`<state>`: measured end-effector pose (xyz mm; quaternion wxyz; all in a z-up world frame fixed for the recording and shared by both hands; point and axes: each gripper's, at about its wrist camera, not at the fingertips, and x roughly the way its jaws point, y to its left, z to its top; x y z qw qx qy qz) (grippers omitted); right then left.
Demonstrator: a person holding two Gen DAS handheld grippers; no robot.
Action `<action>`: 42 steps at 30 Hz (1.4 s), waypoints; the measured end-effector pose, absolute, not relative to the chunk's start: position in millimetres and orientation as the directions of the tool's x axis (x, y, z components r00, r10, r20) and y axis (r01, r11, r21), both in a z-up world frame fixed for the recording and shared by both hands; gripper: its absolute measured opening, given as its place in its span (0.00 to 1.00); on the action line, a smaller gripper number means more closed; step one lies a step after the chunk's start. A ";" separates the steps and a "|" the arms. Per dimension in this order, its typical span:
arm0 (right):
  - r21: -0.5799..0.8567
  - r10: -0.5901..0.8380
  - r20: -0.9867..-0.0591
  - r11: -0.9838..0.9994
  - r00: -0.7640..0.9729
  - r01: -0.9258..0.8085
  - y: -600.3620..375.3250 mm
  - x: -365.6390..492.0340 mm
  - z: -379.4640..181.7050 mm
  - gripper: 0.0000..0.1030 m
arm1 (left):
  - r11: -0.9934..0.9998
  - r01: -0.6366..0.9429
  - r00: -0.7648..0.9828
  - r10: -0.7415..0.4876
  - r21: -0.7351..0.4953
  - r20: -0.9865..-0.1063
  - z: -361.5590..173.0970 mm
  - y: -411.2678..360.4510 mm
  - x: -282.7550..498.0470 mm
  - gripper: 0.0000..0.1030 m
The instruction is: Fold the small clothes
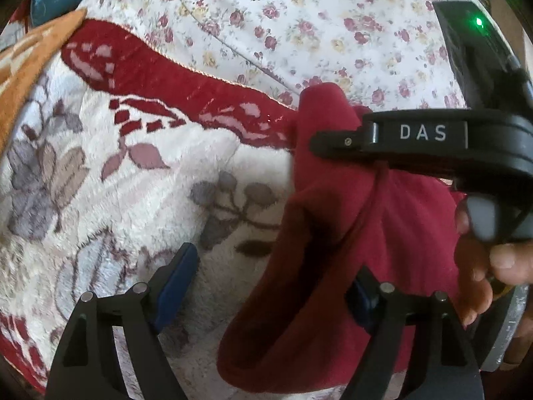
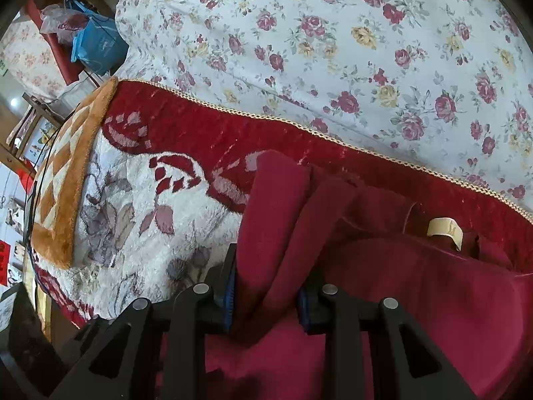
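Red garment [image 2: 276, 220] pinched in your right gripper [image 2: 266, 296], left gripper [image 1: 266, 286] spread; thick bunched fold may slip.

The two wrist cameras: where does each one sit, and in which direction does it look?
Left wrist: on the open left gripper, angled down at the plush blanket; the right gripper and a hand show.
Right wrist: on the right gripper, angled down, pads clamping the red garment.
Shared: garment, blanket, floral sheet.

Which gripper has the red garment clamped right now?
The right gripper: its blue pads pinch a fold of the red garment. The left gripper stands open, cloth only draping over one finger.
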<state>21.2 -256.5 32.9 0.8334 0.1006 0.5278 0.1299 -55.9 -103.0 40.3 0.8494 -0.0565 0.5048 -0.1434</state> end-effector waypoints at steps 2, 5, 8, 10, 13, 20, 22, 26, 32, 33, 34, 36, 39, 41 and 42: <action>0.317 0.331 -0.852 0.943 0.405 -0.105 -257.9 22.1 30.9 0.31 | 0.949 0.198 0.439 -0.311 -0.247 -0.843 40.6 -104.2 -57.4 0.73; 0.337 0.345 -0.852 0.937 0.394 -0.093 -260.0 23.1 27.5 0.31 | 0.943 0.210 0.423 -0.325 -0.258 -0.846 39.6 -106.5 -59.2 0.51; 0.326 0.338 -0.853 0.940 0.397 -0.100 -257.6 22.1 26.6 0.31 | 0.942 0.218 0.422 -0.326 -0.254 -0.846 40.5 -109.4 -60.8 0.45; 0.331 0.341 -0.852 0.939 0.397 -0.095 -257.9 22.6 26.2 0.31 | 0.945 0.221 0.426 -0.317 -0.243 -0.847 40.9 -111.0 -61.3 0.45; 0.334 0.343 -0.852 0.938 0.396 -0.093 -257.9 23.3 25.5 0.31 | 0.945 0.217 0.427 -0.317 -0.245 -0.847 41.6 -110.4 -61.5 0.45; 0.335 0.343 -0.853 0.938 0.393 -0.091 -258.6 23.3 24.5 0.33 | 0.946 0.218 0.431 -0.313 -0.239 -0.846 44.4 -108.9 -64.0 0.45; 0.335 0.343 -0.853 0.938 0.394 -0.092 -259.4 22.6 24.4 0.33 | 0.946 0.218 0.431 -0.314 -0.240 -0.846 44.5 -109.1 -63.8 0.44; 0.325 0.344 -0.848 0.939 0.403 -0.115 -261.1 17.4 31.3 0.29 | 0.928 0.248 0.424 -0.362 -0.277 -0.831 51.9 -113.7 -68.8 0.19; 0.348 0.380 -0.806 0.924 0.453 -0.155 -292.1 -10.6 73.5 0.23 | 0.878 0.326 0.442 -0.470 -0.351 -0.764 90.8 -138.5 -94.4 0.14; 0.346 0.379 -0.800 0.925 0.465 -0.157 -301.5 -16.8 82.6 0.23 | 0.872 0.343 0.445 -0.479 -0.351 -0.756 96.9 -145.9 -98.7 0.14; 0.339 0.372 -0.797 0.927 0.475 -0.158 -308.3 -21.3 89.3 0.23 | 0.863 0.371 0.449 -0.490 -0.343 -0.747 105.3 -159.2 -105.7 0.14; 0.316 0.352 -0.794 0.936 0.495 -0.157 -328.4 -33.9 104.3 0.23 | 0.848 0.413 0.442 -0.506 -0.332 -0.741 114.7 -181.8 -115.8 0.13; 0.267 0.298 -0.805 0.954 0.513 -0.136 -360.5 -52.8 117.0 0.22 | 0.820 0.476 0.409 -0.525 -0.317 -0.746 121.4 -226.1 -129.6 0.13; 0.226 0.248 -0.819 0.968 0.517 -0.106 -386.8 -66.3 117.3 0.21 | 0.800 0.515 0.384 -0.536 -0.308 -0.752 120.1 -258.8 -139.3 0.13; 0.220 0.234 -0.824 0.971 0.516 -0.090 -399.3 -71.0 115.2 0.21 | 0.792 0.530 0.373 -0.538 -0.303 -0.756 118.0 -270.6 -142.9 0.13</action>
